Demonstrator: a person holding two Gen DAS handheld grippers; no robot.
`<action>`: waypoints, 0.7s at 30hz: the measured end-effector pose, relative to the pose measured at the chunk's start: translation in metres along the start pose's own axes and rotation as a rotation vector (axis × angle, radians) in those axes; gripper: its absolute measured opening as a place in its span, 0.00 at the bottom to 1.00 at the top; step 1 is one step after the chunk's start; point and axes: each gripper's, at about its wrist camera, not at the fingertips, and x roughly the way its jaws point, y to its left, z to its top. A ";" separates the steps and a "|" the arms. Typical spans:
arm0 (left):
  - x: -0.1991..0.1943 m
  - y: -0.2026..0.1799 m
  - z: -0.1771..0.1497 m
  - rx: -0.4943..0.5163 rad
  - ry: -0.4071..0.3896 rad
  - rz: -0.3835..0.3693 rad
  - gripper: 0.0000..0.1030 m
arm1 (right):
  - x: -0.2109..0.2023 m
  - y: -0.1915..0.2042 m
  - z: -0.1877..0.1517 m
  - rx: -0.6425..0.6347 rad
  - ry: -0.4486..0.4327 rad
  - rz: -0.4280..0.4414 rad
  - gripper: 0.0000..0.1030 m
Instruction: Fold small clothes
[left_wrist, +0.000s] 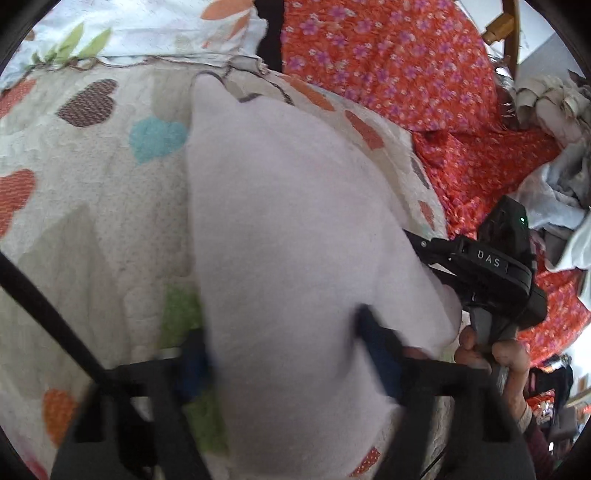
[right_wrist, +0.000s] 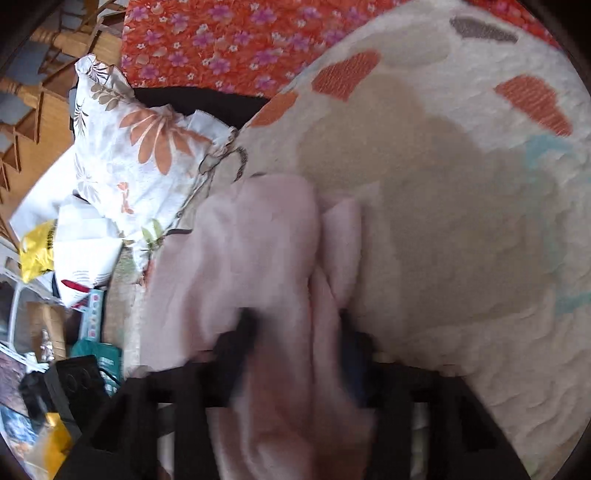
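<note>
Left wrist view: both tongs part-open, pink garment between; grip unclear.

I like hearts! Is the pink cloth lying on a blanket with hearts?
Yes, the pink cloth lies on a cream blanket with coloured hearts.

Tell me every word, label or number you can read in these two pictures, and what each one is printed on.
"DAS": white letters on the black body of the right gripper, seen from the left wrist camera.
Dark print on the crumpled yellow plastic bag: too blurred to read.
Markings on the teal and white packages below it: too small and blurred to read.
</note>
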 end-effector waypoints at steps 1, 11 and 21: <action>-0.010 0.000 0.003 -0.011 -0.011 -0.031 0.33 | -0.001 0.004 0.000 0.004 -0.003 0.008 0.28; -0.074 0.016 -0.004 0.008 -0.069 0.038 0.39 | -0.014 0.059 -0.012 -0.143 -0.036 -0.031 0.22; -0.105 0.048 -0.024 0.006 -0.130 0.217 0.61 | -0.057 0.059 -0.034 -0.213 -0.091 -0.111 0.36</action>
